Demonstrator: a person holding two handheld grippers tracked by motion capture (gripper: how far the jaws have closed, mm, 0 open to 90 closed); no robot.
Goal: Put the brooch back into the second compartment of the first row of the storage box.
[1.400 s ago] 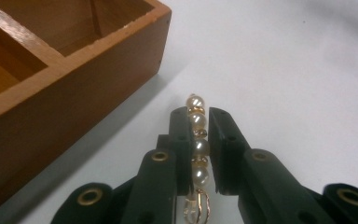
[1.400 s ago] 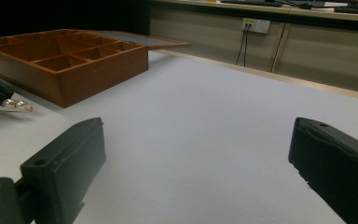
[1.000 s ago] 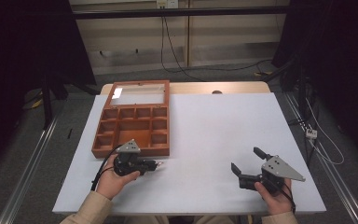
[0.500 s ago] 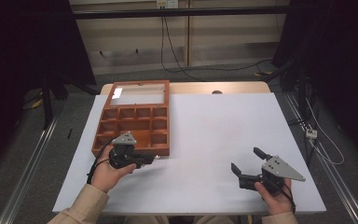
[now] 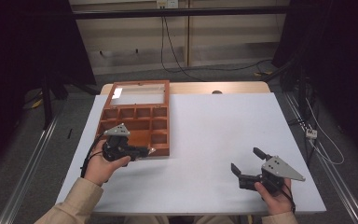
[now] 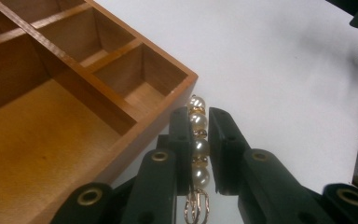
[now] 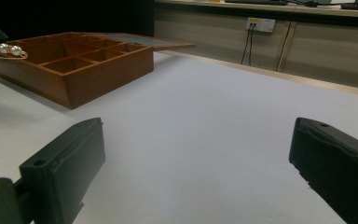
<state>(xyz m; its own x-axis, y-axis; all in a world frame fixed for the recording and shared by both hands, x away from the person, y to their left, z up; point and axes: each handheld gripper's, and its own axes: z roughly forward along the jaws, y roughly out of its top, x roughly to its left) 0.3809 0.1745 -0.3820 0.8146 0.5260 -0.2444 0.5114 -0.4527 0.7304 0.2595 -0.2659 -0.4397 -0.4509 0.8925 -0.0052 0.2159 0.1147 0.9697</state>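
Pearl-and-gold beaded strand (image 6: 198,140) pinched between the black jaws of the left gripper (image 6: 198,154) — held just beside the near corner of the compartmented brown wooden box (image 5: 135,126), its glass lid (image 5: 139,92) lying open behind. Right gripper (image 5: 250,166) jaws spread wide and empty — low over the white tabletop (image 5: 214,130), well apart from the box.

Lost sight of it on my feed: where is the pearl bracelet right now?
The pearl bracelet is clamped between the left tongs, on the table's left side by the near right corner of the wooden box, just outside its rim.
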